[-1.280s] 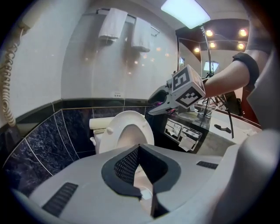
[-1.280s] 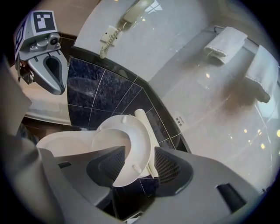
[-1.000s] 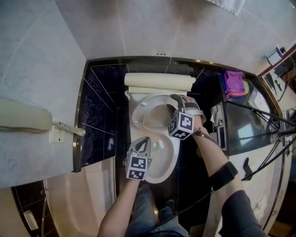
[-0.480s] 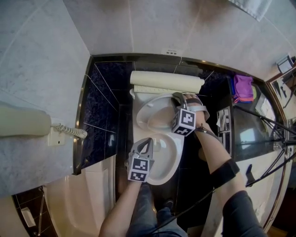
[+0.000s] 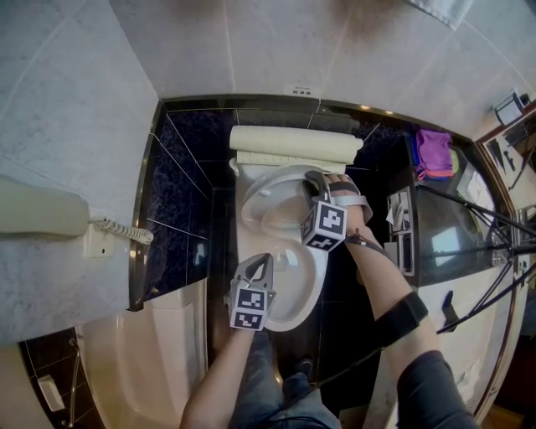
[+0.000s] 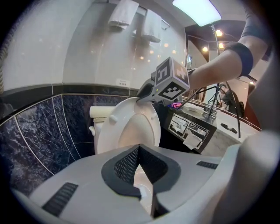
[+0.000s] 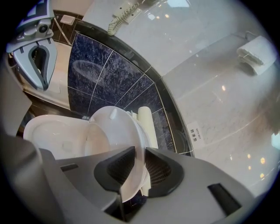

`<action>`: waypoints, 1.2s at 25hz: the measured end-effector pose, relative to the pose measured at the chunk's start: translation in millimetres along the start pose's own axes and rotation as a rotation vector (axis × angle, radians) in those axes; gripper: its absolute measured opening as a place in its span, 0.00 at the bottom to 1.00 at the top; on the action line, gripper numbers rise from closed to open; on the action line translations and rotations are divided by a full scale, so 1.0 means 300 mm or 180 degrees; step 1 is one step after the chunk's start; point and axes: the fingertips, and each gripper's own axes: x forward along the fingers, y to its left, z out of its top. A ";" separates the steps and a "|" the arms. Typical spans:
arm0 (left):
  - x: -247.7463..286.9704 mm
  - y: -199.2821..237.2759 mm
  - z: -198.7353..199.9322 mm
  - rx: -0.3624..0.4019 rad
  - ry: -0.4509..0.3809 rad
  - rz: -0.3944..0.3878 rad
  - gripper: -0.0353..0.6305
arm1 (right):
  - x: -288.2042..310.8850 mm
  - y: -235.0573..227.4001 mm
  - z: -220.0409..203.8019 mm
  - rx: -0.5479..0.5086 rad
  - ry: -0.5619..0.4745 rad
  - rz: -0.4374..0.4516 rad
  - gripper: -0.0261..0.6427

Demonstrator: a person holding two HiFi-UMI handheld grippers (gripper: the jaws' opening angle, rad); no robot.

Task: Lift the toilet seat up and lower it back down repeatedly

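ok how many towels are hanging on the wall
2, side by side high on the wall: left towel, right towel. Others may be out of frame.

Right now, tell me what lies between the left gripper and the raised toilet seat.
Only the open toilet bowl: the left gripper hovers over its front, the toilet seat stands tilted behind. The head view shows it.

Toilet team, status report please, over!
Right hand-held gripper just closed on toilet seat rim. Seat tilted up, partway. Left hand-held gripper shut, empty, over bowl.
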 end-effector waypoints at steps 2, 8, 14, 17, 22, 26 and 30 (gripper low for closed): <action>-0.007 -0.017 -0.016 -0.0021 0.0011 0.0008 0.04 | -0.039 0.024 0.006 -0.0003 -0.0032 -0.0032 0.18; -0.036 -0.074 -0.087 -0.0096 0.0086 0.0062 0.04 | -0.185 0.147 0.030 -0.0019 -0.0189 -0.0058 0.17; -0.086 -0.133 -0.163 -0.0158 0.0151 0.0122 0.04 | -0.339 0.304 0.055 -0.0024 -0.0261 -0.0031 0.17; -0.104 -0.168 -0.198 -0.0178 0.0172 0.0137 0.04 | -0.405 0.397 0.051 0.0000 -0.0276 0.0029 0.17; -0.123 -0.205 -0.258 -0.0190 0.0207 0.0161 0.04 | -0.477 0.562 0.035 -0.0006 -0.0323 0.0055 0.18; -0.134 -0.227 -0.301 -0.0212 0.0209 0.0193 0.04 | -0.536 0.711 0.039 -0.0038 -0.0349 0.0140 0.19; -0.145 -0.263 -0.345 -0.0233 0.0183 0.0210 0.04 | -0.579 0.852 0.027 -0.0046 -0.0352 0.0176 0.20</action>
